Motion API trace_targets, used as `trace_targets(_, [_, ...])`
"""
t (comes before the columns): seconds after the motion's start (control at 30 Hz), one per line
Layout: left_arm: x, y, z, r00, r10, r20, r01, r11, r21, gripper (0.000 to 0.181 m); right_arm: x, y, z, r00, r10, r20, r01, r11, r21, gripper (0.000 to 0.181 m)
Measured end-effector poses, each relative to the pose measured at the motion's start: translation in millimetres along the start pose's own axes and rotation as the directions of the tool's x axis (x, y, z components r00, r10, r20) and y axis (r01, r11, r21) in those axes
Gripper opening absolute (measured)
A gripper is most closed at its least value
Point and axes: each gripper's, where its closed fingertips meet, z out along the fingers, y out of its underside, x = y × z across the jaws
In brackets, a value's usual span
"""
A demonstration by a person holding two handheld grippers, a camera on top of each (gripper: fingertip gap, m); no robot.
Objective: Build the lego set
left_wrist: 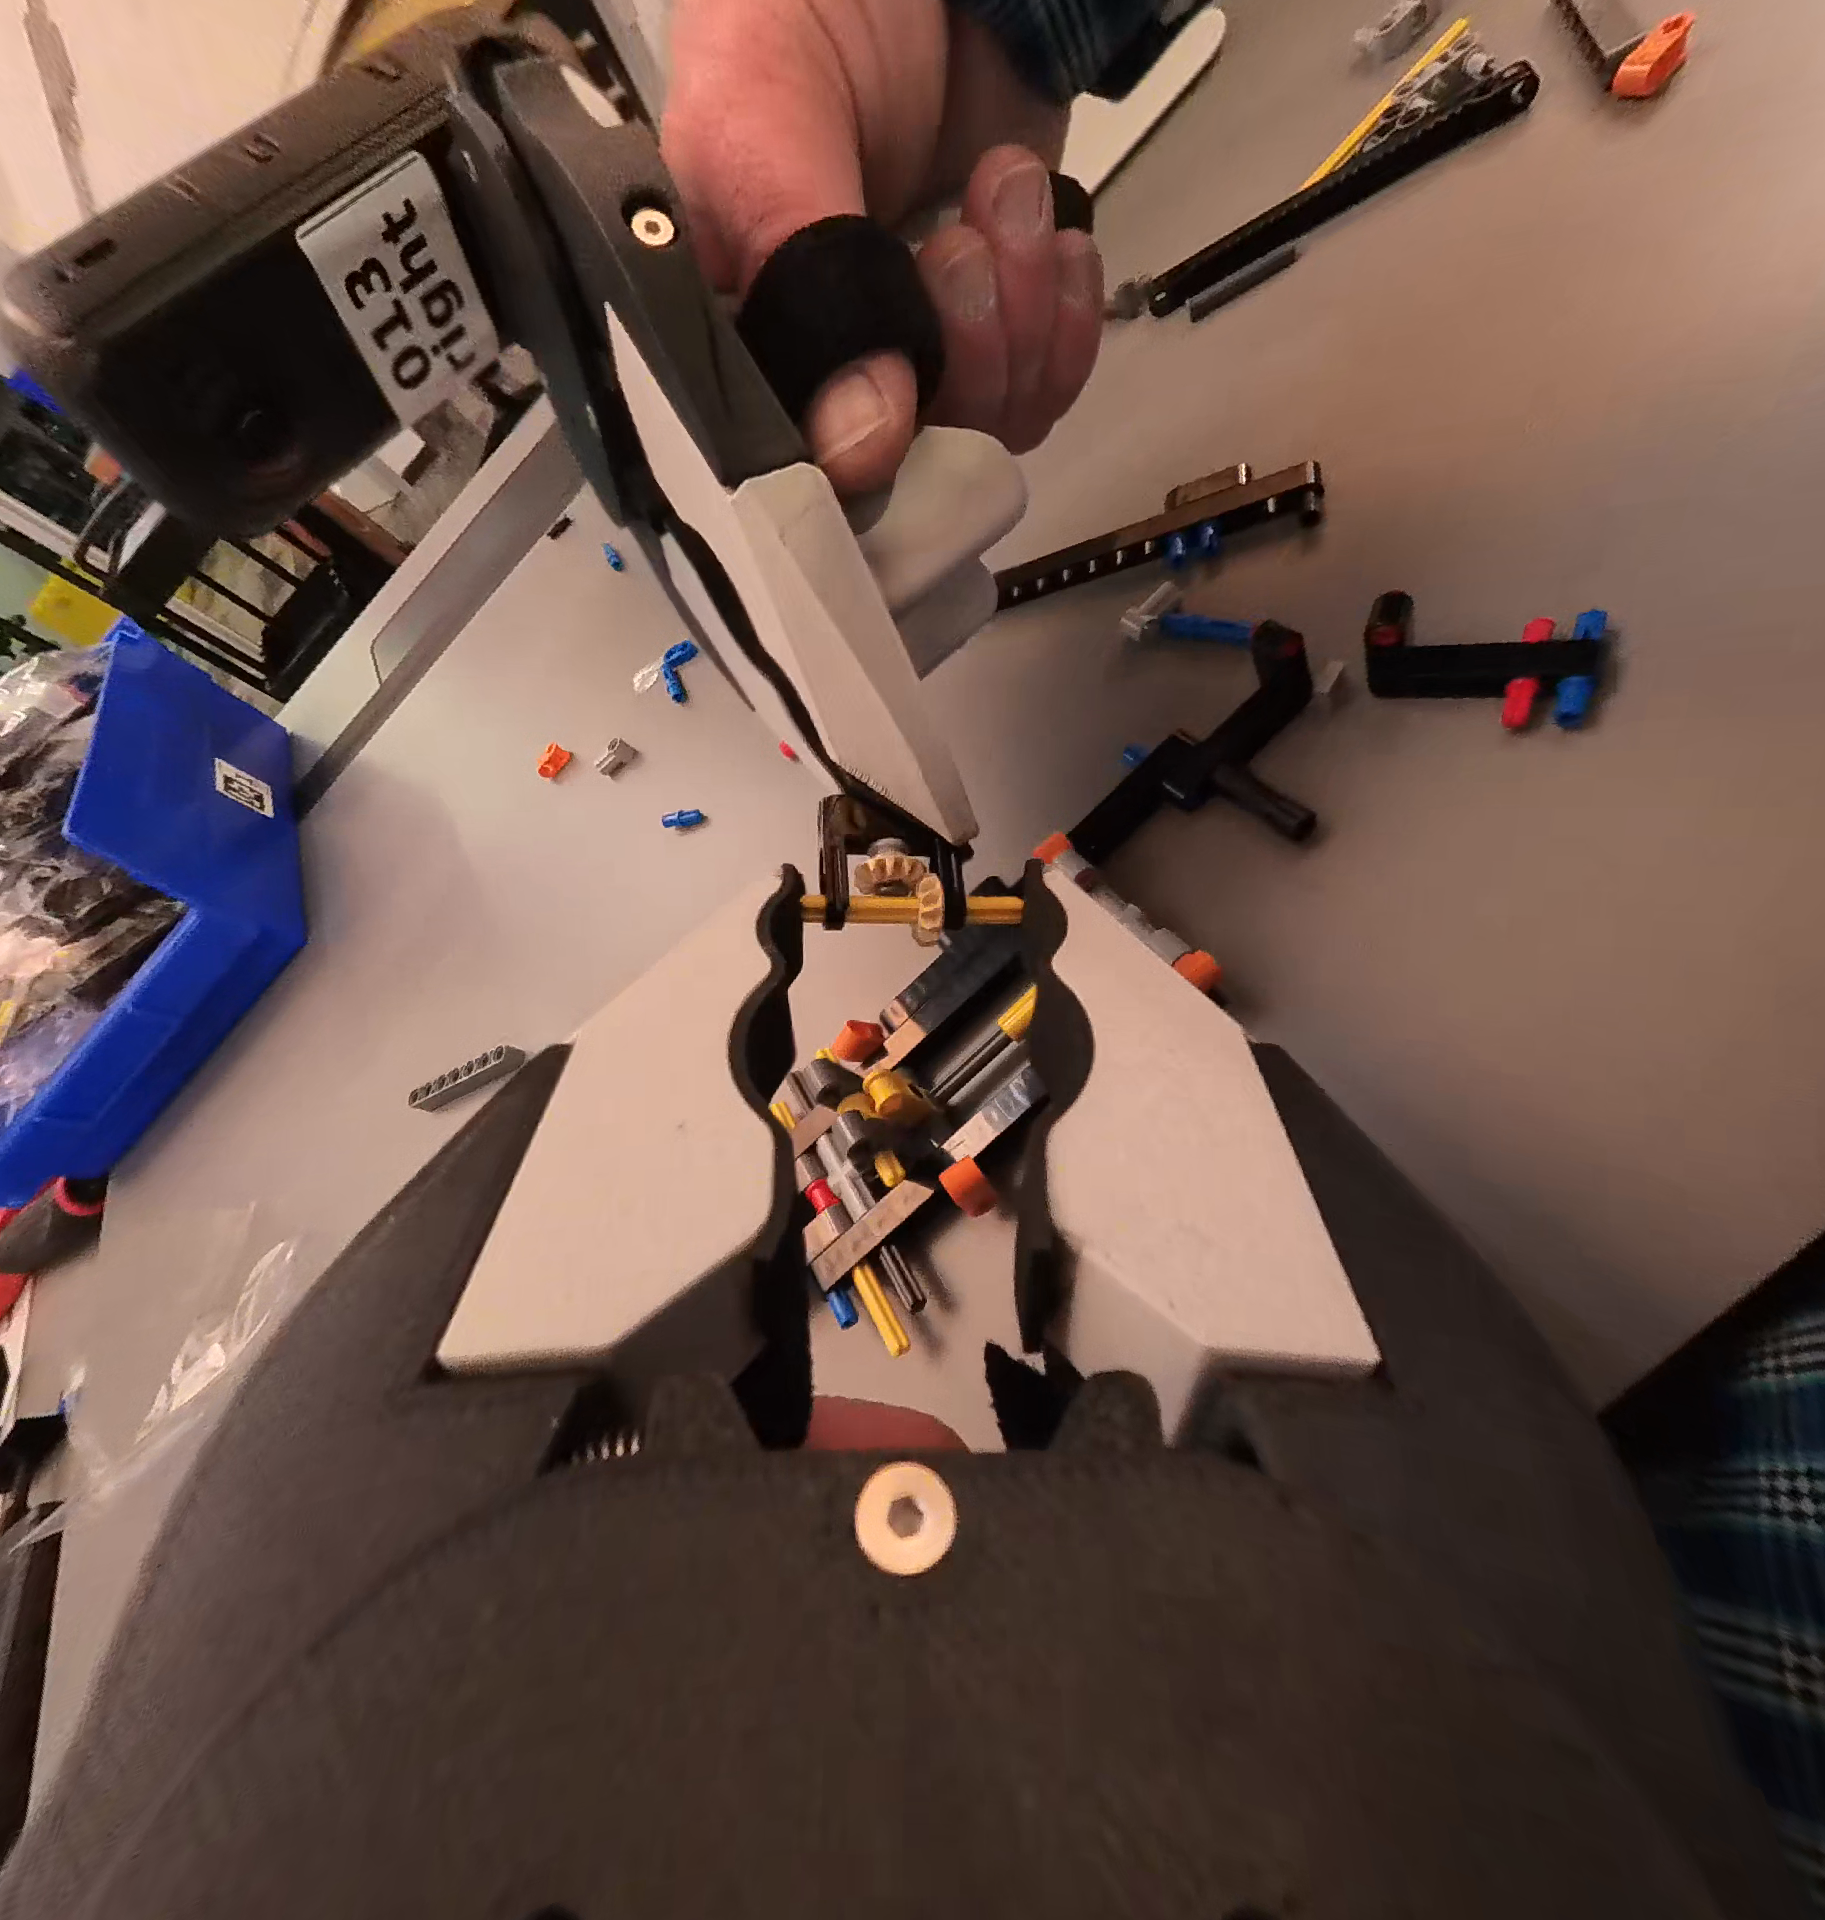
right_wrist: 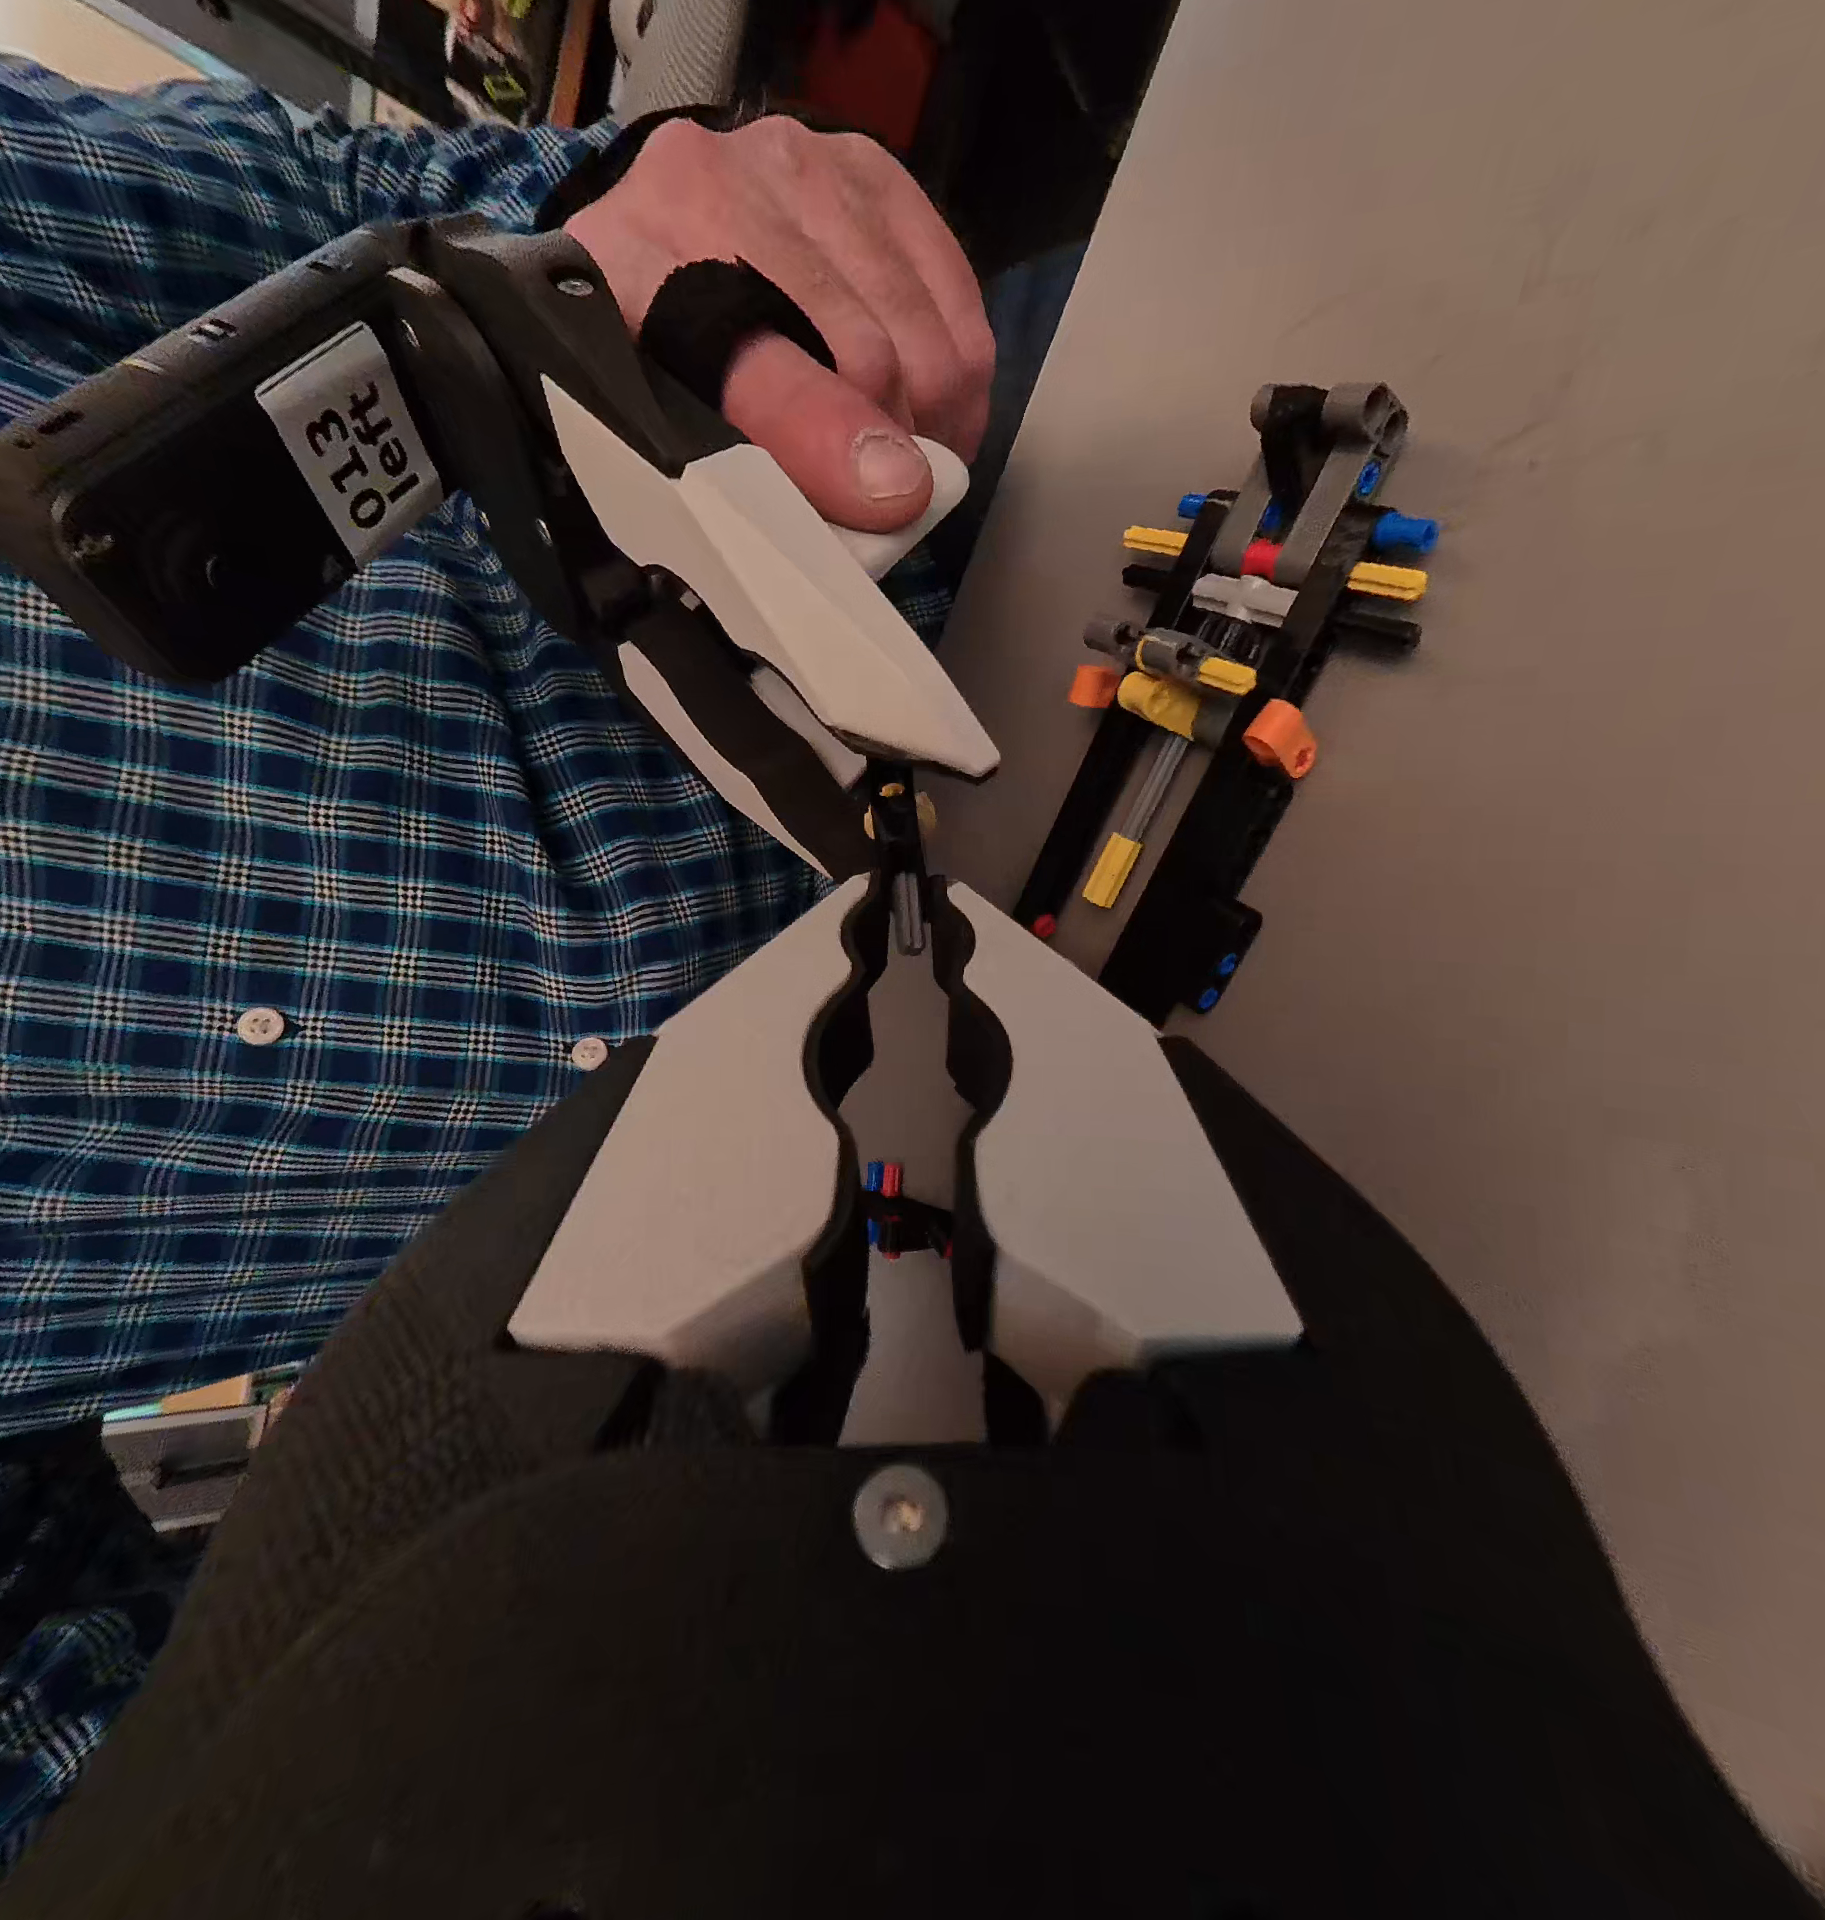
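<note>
A small gear piece is held in the air between both grippers: a yellow axle (left_wrist: 981, 911) with tan bevel gears (left_wrist: 892, 871) in a black frame (left_wrist: 835, 857). My left gripper (left_wrist: 910, 899) is shut on the two ends of the yellow axle. My right gripper (right_wrist: 908, 894) is shut on the black frame (right_wrist: 903, 847) and reaches in from the upper left in the left wrist view (left_wrist: 903, 816). The left gripper also shows in the right wrist view (right_wrist: 887, 769). The larger black and grey build (right_wrist: 1230, 665) lies on the table beneath, partly hidden by the left fingers (left_wrist: 939, 1091).
A blue bin (left_wrist: 181, 894) of bagged parts stands at the left. Black beams (left_wrist: 1157, 551), an L-shaped black piece (left_wrist: 1230, 748) and a black piece with red and blue pins (left_wrist: 1479, 665) lie beyond. Loose pins (left_wrist: 679, 665) and a grey beam (left_wrist: 466, 1075) are scattered around. A person's plaid shirt (right_wrist: 264, 831) is close. Less than 4 cm separates the two grippers' tips. Left tips and right tips are each some 20 cm from the grey beam (left_wrist: 466, 1075).
</note>
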Motion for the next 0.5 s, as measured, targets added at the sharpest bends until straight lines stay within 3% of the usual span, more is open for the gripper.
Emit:
trace_targets(0.3, [-13.6, -3.3, -1.6, 0.992, -0.129, 0.009, 0.128, 0.99, 0.058, 0.041, 1.3, -6.2, -12.2, 1.0, 0.001, -0.03, 0.003, 0.989, 0.148, 0.022])
trace_targets(0.5, [-16.2, -2.0, -2.2, 0.975, -0.221, -0.025, 0.222, 0.972, 0.074, 0.04, 6.7, -7.9, -33.9, 0.956, -0.068, -0.285, 0.126, 0.974, 0.187, 0.033])
